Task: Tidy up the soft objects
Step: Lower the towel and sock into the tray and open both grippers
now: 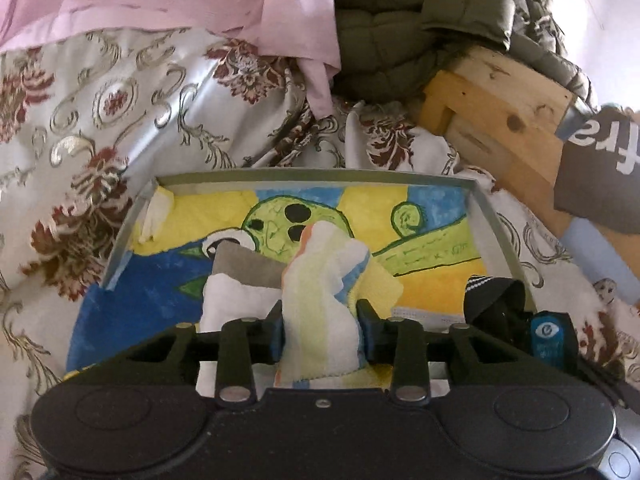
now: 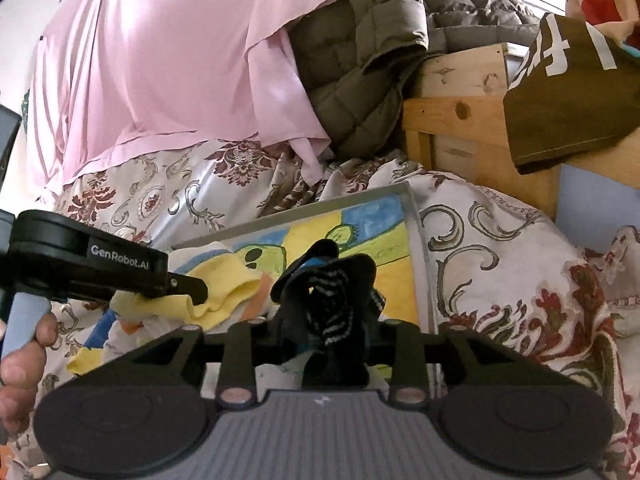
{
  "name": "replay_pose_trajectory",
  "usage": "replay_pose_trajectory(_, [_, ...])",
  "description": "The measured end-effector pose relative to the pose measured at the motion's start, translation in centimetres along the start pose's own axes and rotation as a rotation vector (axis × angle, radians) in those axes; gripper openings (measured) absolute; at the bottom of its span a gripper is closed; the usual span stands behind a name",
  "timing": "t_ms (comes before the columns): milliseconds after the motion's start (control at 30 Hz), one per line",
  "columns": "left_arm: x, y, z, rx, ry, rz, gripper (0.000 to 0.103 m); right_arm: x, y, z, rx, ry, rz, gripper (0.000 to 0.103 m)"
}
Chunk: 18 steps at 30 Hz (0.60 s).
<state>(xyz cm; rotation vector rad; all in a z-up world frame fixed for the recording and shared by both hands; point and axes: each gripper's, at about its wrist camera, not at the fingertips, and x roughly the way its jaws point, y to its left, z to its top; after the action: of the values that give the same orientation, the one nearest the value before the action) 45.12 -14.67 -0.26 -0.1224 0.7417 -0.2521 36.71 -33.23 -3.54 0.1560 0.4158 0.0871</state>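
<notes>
My left gripper [image 1: 320, 324] is shut on a white, yellow and blue striped cloth [image 1: 324, 280], held over a grey-rimmed tray [image 1: 320, 174] lined with a bright cactus painting. A white and grey cloth [image 1: 236, 284] lies in the tray just left of it. My right gripper [image 2: 332, 320] is shut on a bunched black sock with white stripes [image 2: 328, 300], held over the tray's right part [image 2: 416, 248]. That sock also shows in the left wrist view [image 1: 492, 296]. The left gripper's body [image 2: 92, 260] appears at left in the right wrist view, over yellow cloth [image 2: 224, 288].
The tray rests on a floral satin bedspread [image 1: 120, 120]. A pink sheet [image 2: 160, 60] and an olive quilted jacket [image 2: 380, 40] hang behind. A wooden frame [image 2: 460, 120] with a brown printed shirt [image 2: 572, 100] stands at right.
</notes>
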Motion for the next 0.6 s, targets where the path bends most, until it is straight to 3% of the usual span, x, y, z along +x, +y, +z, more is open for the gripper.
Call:
replay_pose_trajectory(67, [-0.4,-0.4,-0.1,0.009,-0.008,0.006,0.050,-0.2,0.0,0.0,-0.010,-0.007,-0.019,0.056])
replay_pose_trajectory(267, [-2.8,-0.6,-0.3,-0.003,-0.060,0.007,0.072,-1.8,-0.3,-0.2,-0.007,-0.024,-0.041,0.073])
replay_pose_trajectory(400, [-4.9,-0.7,-0.7,0.000,-0.076,0.014,0.074,-3.2,-0.2,-0.3,-0.015,-0.033,-0.063,0.081])
replay_pose_trajectory(600, [-8.7,-0.6,-2.7,-0.016,-0.109,0.006,0.080,-6.2,0.0,0.0,-0.012,-0.065,-0.060,0.084])
